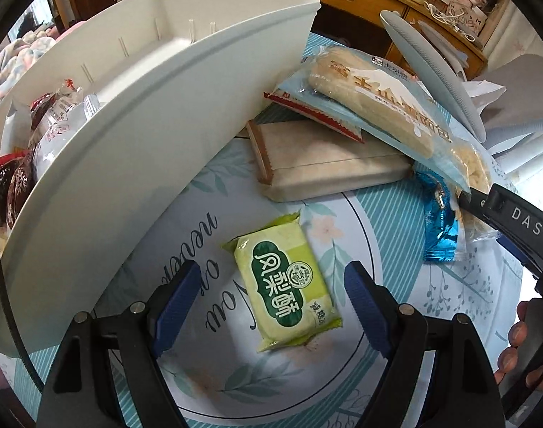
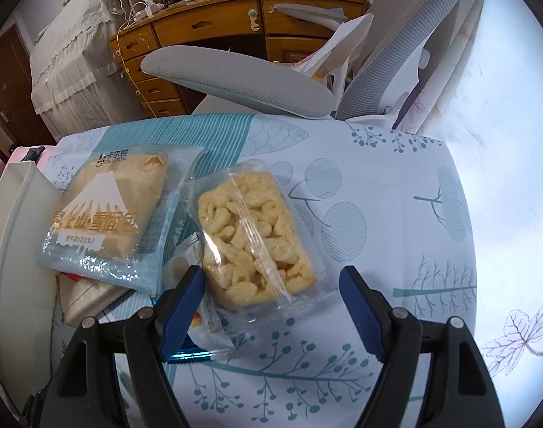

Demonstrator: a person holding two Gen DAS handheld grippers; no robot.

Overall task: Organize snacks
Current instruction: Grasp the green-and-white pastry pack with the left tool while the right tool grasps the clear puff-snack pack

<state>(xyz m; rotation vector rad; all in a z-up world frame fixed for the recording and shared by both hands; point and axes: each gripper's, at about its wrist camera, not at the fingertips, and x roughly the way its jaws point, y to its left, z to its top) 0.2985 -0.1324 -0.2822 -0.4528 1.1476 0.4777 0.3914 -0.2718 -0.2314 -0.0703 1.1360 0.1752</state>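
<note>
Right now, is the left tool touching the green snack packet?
Apart. In the left wrist view, the left tool is open, and tablecloth shows between each blue finger and the green snack packet.

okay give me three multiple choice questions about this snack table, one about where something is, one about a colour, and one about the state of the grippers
1. Where does the green snack packet lie?
A. Inside the white bin
B. On the tablecloth between the left gripper's fingers
C. On top of the bread packet

2. What colour are the pads on the gripper fingers?
A. Blue
B. Red
C. Yellow

3. How does the right gripper stand over the clear puffed-snack packet?
A. Shut on the packet
B. Open, with the packet lying between and ahead of its fingers
C. Shut beside the packet

Answers:
1 B: the packet lies flat on the tablecloth, outside the white bin, in the gap of the left gripper.
2 A: the pads are blue in both wrist views.
3 B: the fingers stand wide apart and neither presses the wrapper.
</note>
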